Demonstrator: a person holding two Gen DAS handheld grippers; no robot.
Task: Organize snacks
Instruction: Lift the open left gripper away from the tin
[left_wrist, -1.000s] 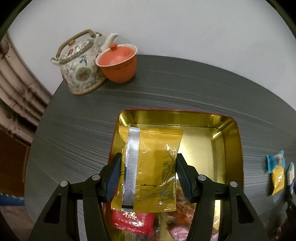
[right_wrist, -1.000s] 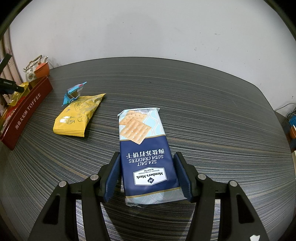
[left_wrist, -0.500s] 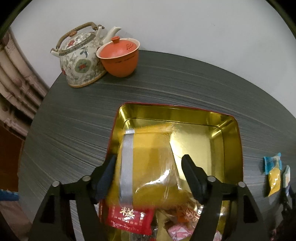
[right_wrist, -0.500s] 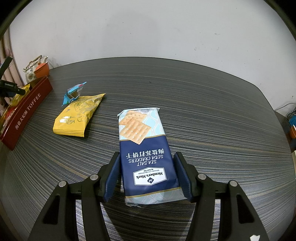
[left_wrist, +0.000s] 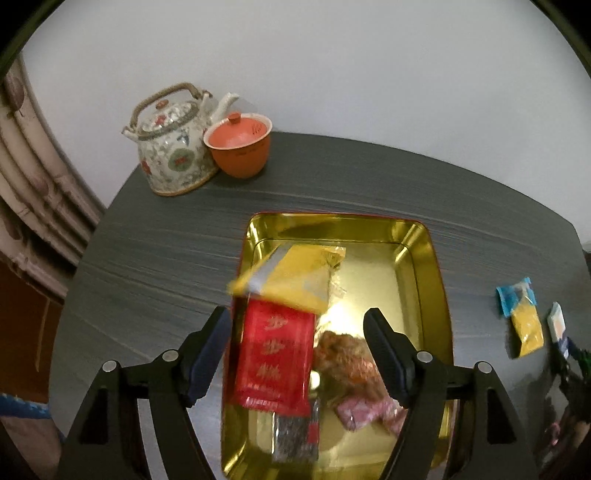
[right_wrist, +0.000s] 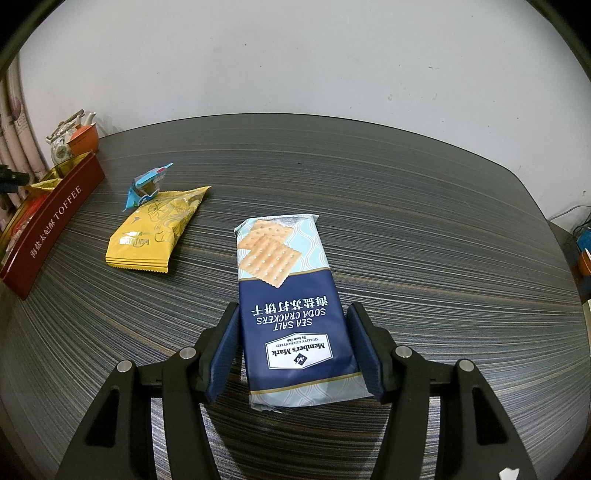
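Left wrist view: my left gripper (left_wrist: 299, 343) is hovering over the gold tin (left_wrist: 424, 266), jaws standing apart w/ nothing between the pads. The yellow packet (left_wrist: 295, 280), blurred, is lying in the tin against its left wall, partly over a red packet (left_wrist: 275, 354). Teapot (left_wrist: 173, 147) & orange cup (left_wrist: 238, 147) are sitting at the table's (left_wrist: 147, 258) far corner. Right wrist view: my right gripper (right_wrist: 293, 350) is clamping the cracker pack (right_wrist: 288, 295), front end sticking out over the table; another yellow packet (right_wrist: 155, 232) is lying nearby.
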